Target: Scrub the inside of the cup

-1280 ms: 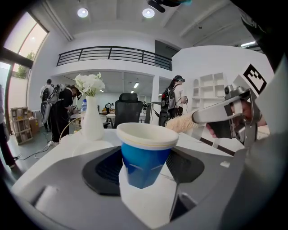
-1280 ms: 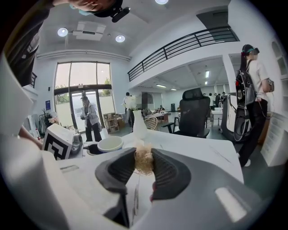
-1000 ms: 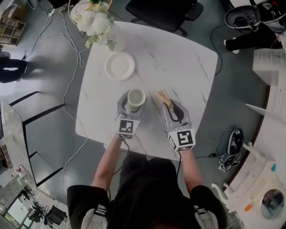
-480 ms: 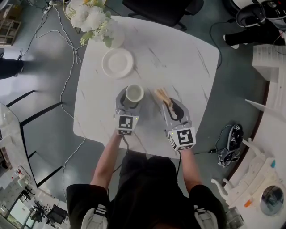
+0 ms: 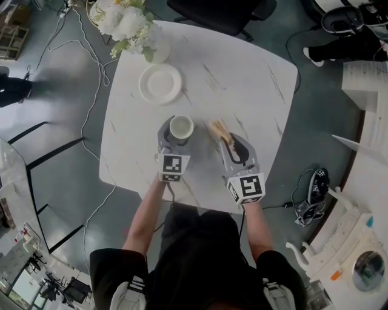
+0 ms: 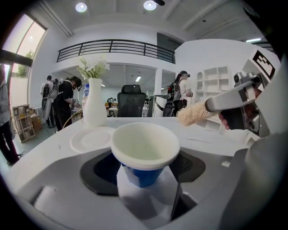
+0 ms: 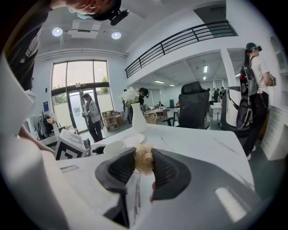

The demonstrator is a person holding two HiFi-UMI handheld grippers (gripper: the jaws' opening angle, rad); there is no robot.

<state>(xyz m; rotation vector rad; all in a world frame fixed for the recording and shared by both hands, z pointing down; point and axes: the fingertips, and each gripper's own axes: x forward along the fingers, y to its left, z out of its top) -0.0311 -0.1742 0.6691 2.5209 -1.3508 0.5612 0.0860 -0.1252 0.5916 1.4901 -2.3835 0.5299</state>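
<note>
Well, the big white table had round corners. Its far right part lay bare, so there was lots of room there. A black chair stood past the far edge. White flowers sat at the far left corner, very close to the edge. A white plate lay near them, a little way in from the left edge.

Both tools were over the near part of the table, not far from the near edge. The left gripper had its jaws wide, and they had just been opening more. The cup stood upright on the table between them. It was white inside and blue low on the outside. It was near the plate but did not touch it.

The right gripper was beside the left one, with a strip of bare table between them. Its jaws were narrow and pinched a fuzzy tan brush. The brush tip stuck out past the jaws, near the cup but apart from it.
</note>
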